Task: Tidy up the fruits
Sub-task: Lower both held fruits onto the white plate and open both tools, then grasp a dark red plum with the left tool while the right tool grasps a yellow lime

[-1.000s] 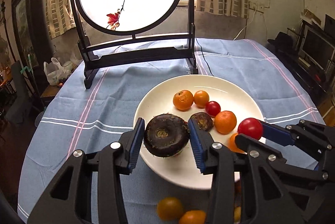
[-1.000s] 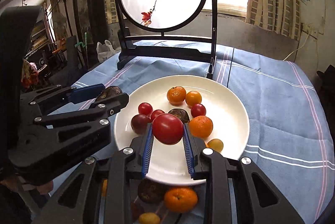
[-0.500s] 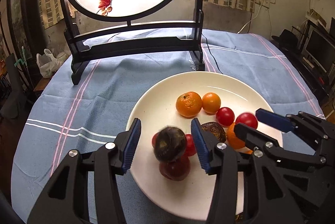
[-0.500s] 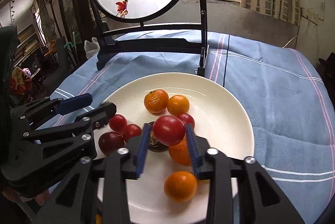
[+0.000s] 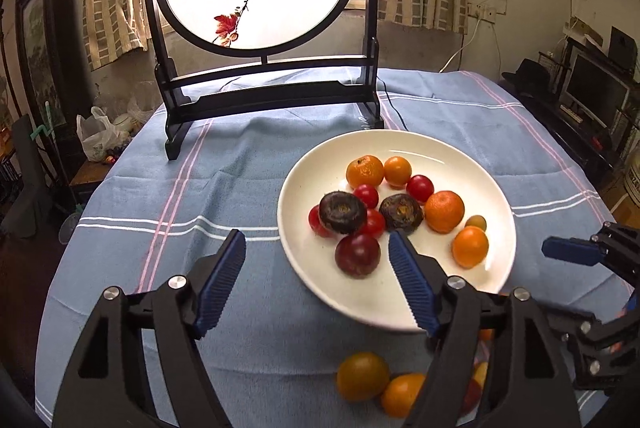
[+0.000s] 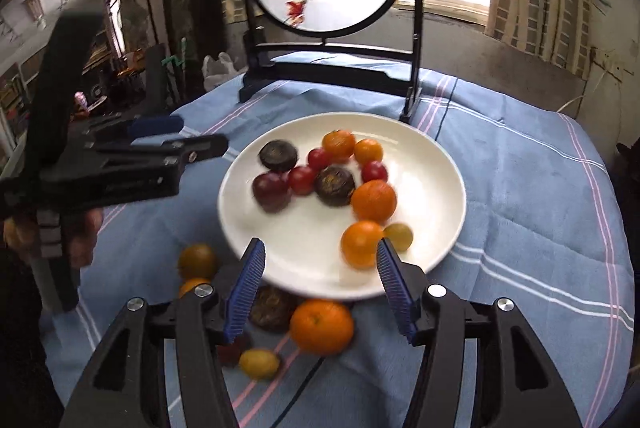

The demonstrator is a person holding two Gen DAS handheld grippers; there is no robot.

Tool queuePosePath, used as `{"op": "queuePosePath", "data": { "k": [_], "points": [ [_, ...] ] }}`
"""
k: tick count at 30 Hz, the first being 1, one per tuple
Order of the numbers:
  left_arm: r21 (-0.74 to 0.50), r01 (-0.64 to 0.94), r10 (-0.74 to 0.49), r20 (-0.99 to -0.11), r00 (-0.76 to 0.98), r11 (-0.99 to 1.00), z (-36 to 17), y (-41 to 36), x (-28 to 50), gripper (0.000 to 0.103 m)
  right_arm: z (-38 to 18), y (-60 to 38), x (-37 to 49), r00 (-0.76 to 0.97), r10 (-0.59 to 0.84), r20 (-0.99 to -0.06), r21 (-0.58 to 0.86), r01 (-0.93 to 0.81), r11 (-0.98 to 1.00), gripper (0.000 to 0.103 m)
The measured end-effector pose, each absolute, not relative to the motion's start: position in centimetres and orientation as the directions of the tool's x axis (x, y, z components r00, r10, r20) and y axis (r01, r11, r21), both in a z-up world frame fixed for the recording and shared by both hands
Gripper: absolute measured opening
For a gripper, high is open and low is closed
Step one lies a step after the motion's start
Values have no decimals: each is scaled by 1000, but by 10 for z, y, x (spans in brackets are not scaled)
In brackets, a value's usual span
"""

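A white plate on the blue cloth holds oranges, red tomatoes and two dark brown round fruits. One dark fruit rests on the tomatoes at the plate's left. My left gripper hangs over the plate's near left rim, its jaws opening with nothing between them. A blue finger of my right gripper shows at the right edge. In the right wrist view my right gripper hovers at the near rim of the plate, jaws opening and empty. An orange lies just beyond its right finger.
Loose fruit lies on the cloth in front of the plate: an orange, a dark fruit, a yellow one and an amber tomato. A round painted screen on a black stand stands behind the plate.
The left gripper let go of the dark round fruit, which now lies on the plate. The right gripper released its red tomato. Both grippers opened wider and drew back toward the near rim.
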State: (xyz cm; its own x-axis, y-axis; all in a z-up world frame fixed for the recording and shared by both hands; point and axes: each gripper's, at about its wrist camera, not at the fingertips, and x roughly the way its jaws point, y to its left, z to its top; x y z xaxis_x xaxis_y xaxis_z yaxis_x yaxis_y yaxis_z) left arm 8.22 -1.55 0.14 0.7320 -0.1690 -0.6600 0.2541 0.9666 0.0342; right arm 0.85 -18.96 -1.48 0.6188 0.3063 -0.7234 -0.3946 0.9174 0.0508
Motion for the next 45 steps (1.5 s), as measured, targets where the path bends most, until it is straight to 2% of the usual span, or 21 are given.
{"op": "queuePosePath", "data": {
  "k": [5, 9, 14, 16, 21, 25, 29, 32, 35, 37, 45],
  "points": [
    [39, 281, -185, -666, 723, 959, -4, -2, 43, 75, -43, -173, -39, 565, 272, -779, -57, -497, 866, 60],
    [38, 297, -194, -676, 711, 954, -10, 5, 21, 76, -65, -161, -43, 545, 217, -810, -114, -510, 853, 57],
    [58, 365, -226, -691, 686, 929, -19, 2, -5, 76, -76, -149, -32, 538, 217, -815, -128, -531, 838, 43],
    [73, 412, -250, -693, 676, 908, -21, -6, -17, 76, -78, -149, -25, 532, 215, -819, -118, -523, 844, 30],
    [56, 518, -318, -732, 603, 853, -34, -31, -43, 76, -71, -162, -32, 531, 224, -817, -91, -503, 859, 28],
    [-2, 539, -342, -775, 531, 843, -52, -55, -51, 76, -59, -184, -44, 561, 219, -798, -81, -460, 884, 28],
    [-31, 504, -325, -798, 508, 863, -66, -74, -42, 60, -54, -198, -52, 573, 218, -790, -71, -439, 896, 28],
    [-28, 448, -285, -807, 517, 894, -73, -81, -26, 58, -55, -202, -52, 575, 223, -787, -63, -435, 898, 28],
    [-39, 412, -273, -805, 526, 910, -73, -85, -14, 51, -57, -203, -52, 574, 230, -786, -55, -435, 899, 28],
    [-25, 396, -255, -801, 542, 918, -70, -87, -10, 40, -58, -203, -51, 573, 232, -786, -52, -435, 899, 28],
    [-33, 411, -269, -803, 532, 911, -65, -77, -19, 38, -56, -205, -54, 577, 240, -780, -34, -423, 905, 28]
  ]
}}
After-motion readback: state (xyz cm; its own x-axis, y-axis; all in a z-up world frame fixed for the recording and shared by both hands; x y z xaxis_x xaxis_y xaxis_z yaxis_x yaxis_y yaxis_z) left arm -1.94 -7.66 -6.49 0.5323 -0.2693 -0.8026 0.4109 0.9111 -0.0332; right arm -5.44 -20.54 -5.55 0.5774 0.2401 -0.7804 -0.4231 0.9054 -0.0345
